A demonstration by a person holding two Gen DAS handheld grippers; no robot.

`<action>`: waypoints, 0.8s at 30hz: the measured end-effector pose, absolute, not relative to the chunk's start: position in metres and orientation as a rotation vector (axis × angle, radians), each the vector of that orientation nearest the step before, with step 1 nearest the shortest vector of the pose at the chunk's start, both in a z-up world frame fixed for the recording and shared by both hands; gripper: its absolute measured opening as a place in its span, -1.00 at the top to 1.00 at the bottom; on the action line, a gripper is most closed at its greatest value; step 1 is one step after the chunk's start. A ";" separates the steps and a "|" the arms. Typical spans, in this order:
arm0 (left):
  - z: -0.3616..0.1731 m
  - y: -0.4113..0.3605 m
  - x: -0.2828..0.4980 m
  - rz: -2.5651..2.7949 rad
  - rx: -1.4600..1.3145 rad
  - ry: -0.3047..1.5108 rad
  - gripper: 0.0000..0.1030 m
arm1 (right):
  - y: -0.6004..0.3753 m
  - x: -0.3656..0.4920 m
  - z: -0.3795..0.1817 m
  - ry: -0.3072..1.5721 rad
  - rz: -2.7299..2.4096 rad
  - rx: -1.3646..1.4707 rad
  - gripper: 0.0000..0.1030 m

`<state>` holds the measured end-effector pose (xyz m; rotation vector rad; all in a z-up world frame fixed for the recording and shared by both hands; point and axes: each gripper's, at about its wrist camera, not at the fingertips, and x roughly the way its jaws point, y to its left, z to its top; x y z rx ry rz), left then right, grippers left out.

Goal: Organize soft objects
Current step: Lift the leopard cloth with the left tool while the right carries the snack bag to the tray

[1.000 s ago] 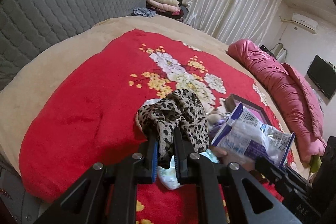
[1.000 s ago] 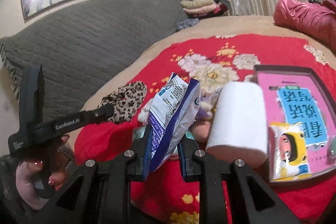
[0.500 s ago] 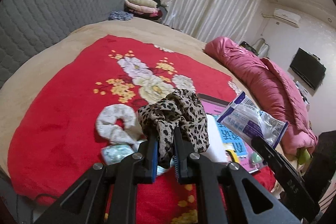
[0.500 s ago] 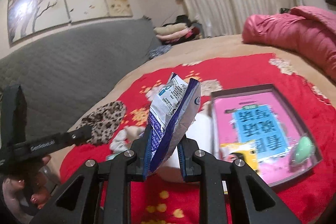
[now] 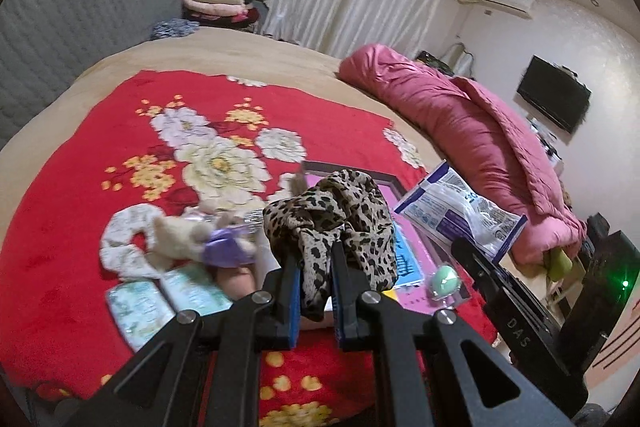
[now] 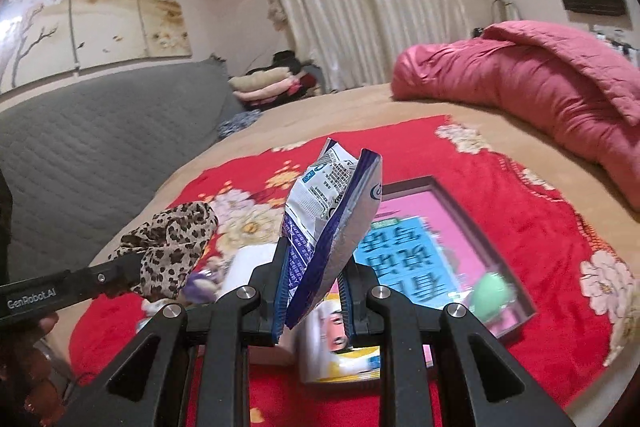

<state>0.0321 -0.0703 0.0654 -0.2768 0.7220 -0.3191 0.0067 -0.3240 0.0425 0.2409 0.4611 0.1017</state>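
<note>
Both tongs have risen and swung rightward over the past second, so the pink-lined tray [image 5: 390, 183] that sat at the edge of view now lies directly beneath them on the red floral blanket [image 5: 80, 187]. At far left on the bed, a white scrunchie [image 5: 120, 235], a cream plush toy in purple [image 5: 188, 239] and two tissue packs [image 5: 136, 303] lie bunched together, touching one another. Next to them, the left tongs [image 5: 316, 287] are pinched nearly shut on a leopard-print scrunchie [image 5: 336, 211], which is held in the air and droops over the tray's near-left corner. Further right, the right tongs [image 6: 312, 303] are clamped on the lower edge of a blue-and-white plastic packet [image 6: 332, 203], its long axis standing almost upright above the tray's printed blue panel. A green egg-shaped sponge [image 6: 490, 293] rests in the tray's near-right corner, and a rolled pink quilt [image 6: 540, 87] lies well apart along the bed's far right. Judging by the layout, the tray is the likely drop point: it lies straight below and slightly ahead of both loads, with the right tongs more centred over it and the left nearer its edge.
</note>
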 end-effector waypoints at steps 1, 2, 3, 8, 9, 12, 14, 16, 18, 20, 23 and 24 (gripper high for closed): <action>0.066 -0.075 0.032 -0.326 -0.272 0.721 0.75 | -0.328 0.006 0.043 0.458 0.093 0.245 0.57; 0.067 -0.080 0.032 -0.334 -0.266 0.722 0.75 | -0.333 0.006 0.042 0.457 0.083 0.252 0.57; 0.068 -0.086 0.034 -0.344 -0.259 0.726 0.75 | -0.336 0.005 0.042 0.457 0.075 0.256 0.57; 0.069 -0.110 0.042 -0.371 -0.242 0.737 0.75 | -0.352 0.006 0.037 0.469 0.031 0.290 0.57; 0.069 -0.114 0.043 -0.377 -0.241 0.741 0.75 | -0.354 0.006 0.036 0.470 0.027 0.293 0.57; 0.069 -0.126 0.047 -0.400 -0.236 0.746 0.75 | -0.359 0.004 0.033 0.474 0.015 0.296 0.57; 0.067 -0.136 0.050 -0.412 -0.224 0.752 0.75 | -0.360 0.005 0.031 0.482 0.001 0.291 0.57; 0.063 -0.148 0.055 -0.417 -0.203 0.771 0.75 | -0.362 0.005 0.029 0.489 -0.010 0.296 0.57; 0.057 -0.157 0.063 -0.420 -0.196 0.797 0.75 | -0.365 0.004 0.028 0.487 -0.025 0.291 0.57; 0.052 -0.167 0.069 -0.421 -0.180 0.816 0.75 | -0.367 0.004 0.027 0.484 -0.036 0.285 0.57; 0.046 -0.181 0.078 -0.432 -0.169 0.839 0.75 | -0.370 0.004 0.024 0.493 -0.047 0.283 0.57; 0.044 -0.185 0.081 -0.435 -0.168 0.846 0.75 | -0.372 0.005 0.022 0.498 -0.050 0.288 0.57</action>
